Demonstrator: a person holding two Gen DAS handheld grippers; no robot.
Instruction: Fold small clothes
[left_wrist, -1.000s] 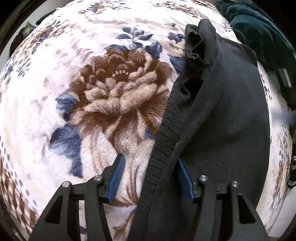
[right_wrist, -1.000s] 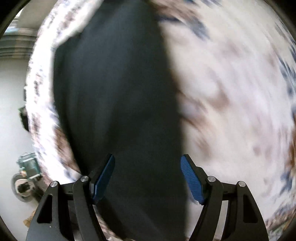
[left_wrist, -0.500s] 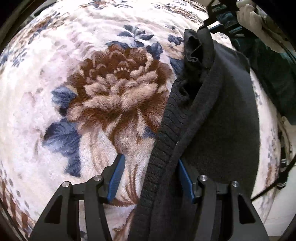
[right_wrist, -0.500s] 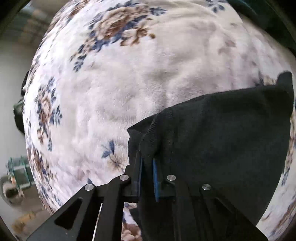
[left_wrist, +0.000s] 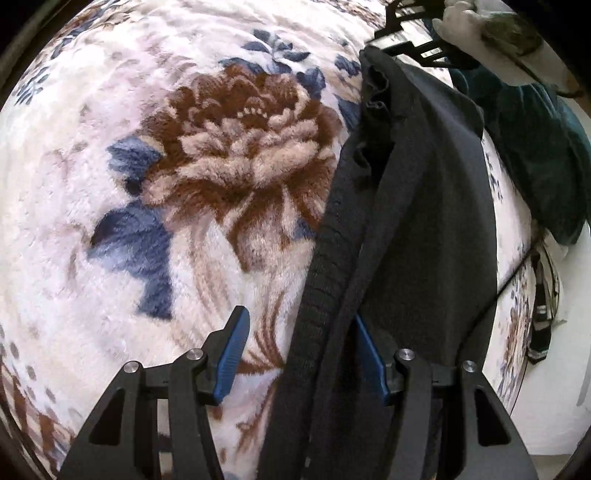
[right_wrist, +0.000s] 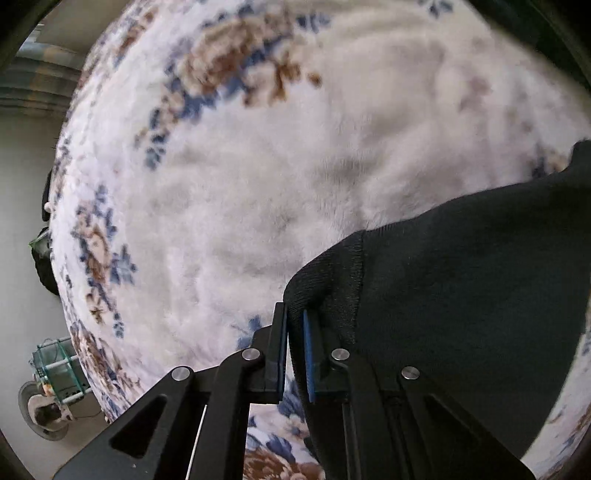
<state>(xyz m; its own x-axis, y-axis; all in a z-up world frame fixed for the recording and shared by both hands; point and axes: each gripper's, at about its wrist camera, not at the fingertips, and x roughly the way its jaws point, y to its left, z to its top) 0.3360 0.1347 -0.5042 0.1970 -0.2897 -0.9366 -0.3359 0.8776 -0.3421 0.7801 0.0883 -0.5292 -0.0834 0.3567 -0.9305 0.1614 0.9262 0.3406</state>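
Observation:
A black knit garment (left_wrist: 424, 221) lies partly folded on a floral plush blanket (left_wrist: 147, 147). My left gripper (left_wrist: 301, 354) stands open over its near end. The ribbed hem runs between the fingers beside the right pad, and the left pad is clear of the cloth. In the right wrist view, my right gripper (right_wrist: 294, 350) pinches the ribbed corner of the black garment (right_wrist: 461, 295) between its blue pads; its jaws are opening slightly. The corner is lifted off the blanket (right_wrist: 258, 166). That gripper and a gloved hand (left_wrist: 465, 22) show at the garment's far end.
A dark teal garment (left_wrist: 535, 140) lies beyond the black one at the blanket's right edge. Straps hang over that edge (left_wrist: 541, 314). In the right wrist view, the floor at the left holds a greenish wheeled object (right_wrist: 55, 373).
My right gripper swung from over the black garment to its ribbed corner and closed on it. It and the gloved hand came into the left wrist view. My left gripper shifted slightly.

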